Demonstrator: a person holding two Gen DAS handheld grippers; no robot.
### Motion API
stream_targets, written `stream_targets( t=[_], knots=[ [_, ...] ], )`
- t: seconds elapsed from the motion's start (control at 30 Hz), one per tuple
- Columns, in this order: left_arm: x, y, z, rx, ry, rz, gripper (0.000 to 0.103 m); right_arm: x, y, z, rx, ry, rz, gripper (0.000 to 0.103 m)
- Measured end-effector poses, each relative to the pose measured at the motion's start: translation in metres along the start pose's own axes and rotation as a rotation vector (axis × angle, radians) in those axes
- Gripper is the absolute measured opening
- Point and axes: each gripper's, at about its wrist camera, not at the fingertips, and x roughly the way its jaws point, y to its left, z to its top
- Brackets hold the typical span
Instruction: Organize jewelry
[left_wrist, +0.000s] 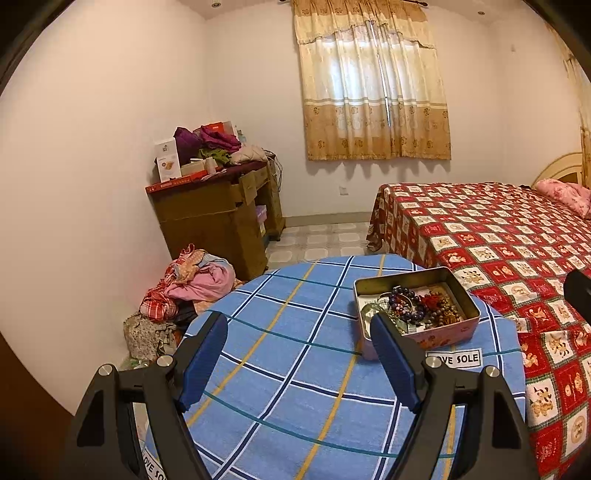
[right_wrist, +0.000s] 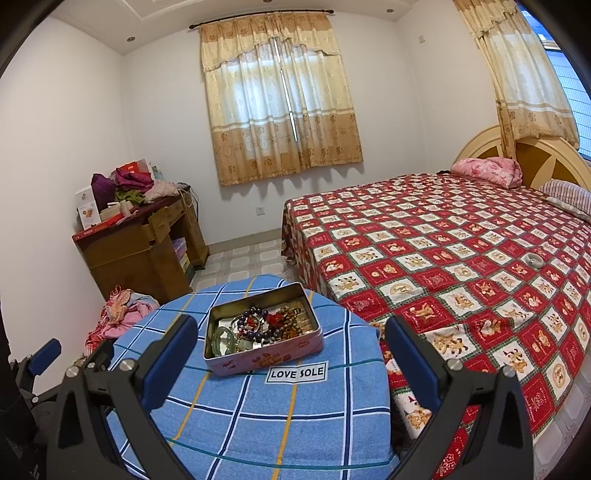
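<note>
A pink tin box (right_wrist: 266, 358) with no lid stands on a round table under a blue checked cloth (right_wrist: 258, 413). A tangle of bead bracelets and necklaces (right_wrist: 266, 321) and a green bangle (right_wrist: 221, 339) lie in it. My right gripper (right_wrist: 291, 326) is open just short of the tin, which sits between and beyond its fingers. My left gripper (left_wrist: 299, 325) is open over bare cloth (left_wrist: 280, 369), with the tin (left_wrist: 439, 339) just beyond its right finger and the beads (left_wrist: 417, 302) inside. A pale bangle (right_wrist: 534, 261) lies on the bed.
A bed with a red patchwork cover (right_wrist: 443, 258) runs along the table's right side. A wooden desk piled with clothes and boxes (left_wrist: 218, 206) stands at the left wall. Below it, a heap of clothes (left_wrist: 192, 284) lies on the floor beside the table.
</note>
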Motion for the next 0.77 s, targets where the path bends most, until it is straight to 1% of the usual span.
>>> stream_targets(
  t=[0.37,0.53,0.63,0.77],
  knots=[
    [0.009,0.005,0.001,-0.033,0.041,-0.032,0.08,0.0,-0.001,-0.001,0.003,-0.001,-0.004,0.103],
    [0.019,0.012,0.002,-0.072,0.08,-0.096,0.08,0.006,-0.005,-0.004,0.008,0.012,-0.009,0.103],
    [0.022,0.013,0.001,-0.065,0.078,-0.072,0.08,0.011,-0.008,-0.004,0.014,0.02,-0.011,0.103],
    [0.029,0.016,0.0,-0.061,0.093,-0.051,0.08,0.018,-0.018,-0.002,0.018,0.024,-0.047,0.103]
  ],
)
